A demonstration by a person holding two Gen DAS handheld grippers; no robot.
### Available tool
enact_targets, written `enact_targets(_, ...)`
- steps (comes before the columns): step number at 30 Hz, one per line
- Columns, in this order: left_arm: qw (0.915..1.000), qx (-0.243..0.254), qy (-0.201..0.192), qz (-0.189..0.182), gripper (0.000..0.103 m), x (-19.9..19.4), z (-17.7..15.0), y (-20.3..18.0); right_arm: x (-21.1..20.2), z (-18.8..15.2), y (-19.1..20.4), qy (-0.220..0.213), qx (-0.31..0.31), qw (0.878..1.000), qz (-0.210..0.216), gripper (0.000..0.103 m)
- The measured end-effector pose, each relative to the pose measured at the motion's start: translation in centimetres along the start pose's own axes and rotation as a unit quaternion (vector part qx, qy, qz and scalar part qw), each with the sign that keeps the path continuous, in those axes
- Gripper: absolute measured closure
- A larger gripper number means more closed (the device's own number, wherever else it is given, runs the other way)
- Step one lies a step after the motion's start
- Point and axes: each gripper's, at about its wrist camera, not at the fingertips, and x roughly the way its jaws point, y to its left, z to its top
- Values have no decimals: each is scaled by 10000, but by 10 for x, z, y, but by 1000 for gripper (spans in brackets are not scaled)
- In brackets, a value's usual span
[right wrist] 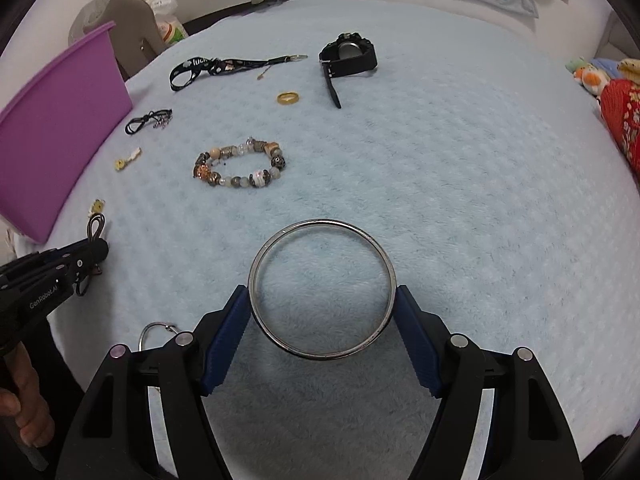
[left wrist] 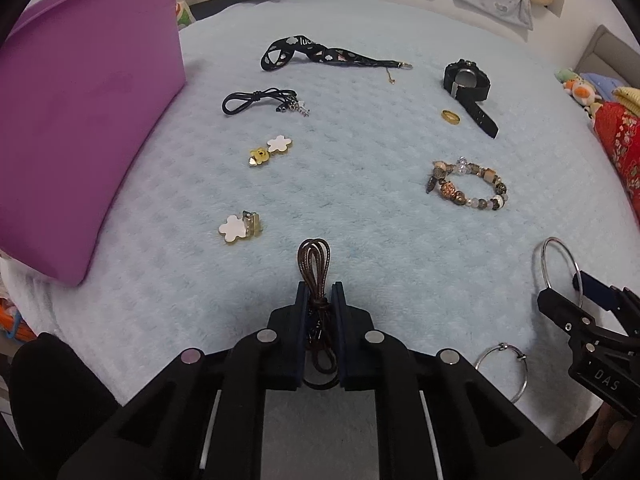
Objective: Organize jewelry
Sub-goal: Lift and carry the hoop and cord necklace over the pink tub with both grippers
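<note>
A coiled brown leather cord is pinched between the fingers of the left gripper, its loop sticking out forward over the light blue blanket and its tail hanging back between the jaws. The right gripper clamps a large silver bangle across its width, a blue pad pressed on each side of the ring. A second, thinner silver hoop lies on the blanket just beside the right gripper, near the front edge.

Further out on the blanket lie a beaded bracelet in browns and creams, a gold ring, and a black wristwatch with its strap stretched out toward the ring. To the left are a black cord necklace with small charms, a black printed lanyard, a yellow bear charm touching a white flower charm, and another white flower clip nearer the left gripper. A purple bin stands at the blanket's left edge. Stuffed toys and a red patterned cloth sit off to the right.
</note>
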Motion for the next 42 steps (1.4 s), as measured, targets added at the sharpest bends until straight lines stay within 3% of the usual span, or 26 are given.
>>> enact_targets(9, 9980, -261, -356, -460, 92, -41, 12, 13, -21, 8, 2, -235, 59, 9996, 162, 33)
enact_targets(21, 9912, -561, -1094, -495, 92, -119, 60, 45, -73, 65, 44, -871, -215, 9929, 780, 33)
enact_targets(26, 9877, -655, -1374, -358, 92, -151, 86, 73, -93, 106, 81, -1130, -446, 9850, 1224, 33)
enact_targets(32, 9818, -841, -1703, -8, 92, -176, 115, 128, -111, 167, 151, -1380, -910, 9699, 1791, 33)
enact_targets(42, 9799, -1309, -1415, 514, 91, -159, 139, 228, -101, 238, 282, -1116, -1726, 9477, 2440, 33)
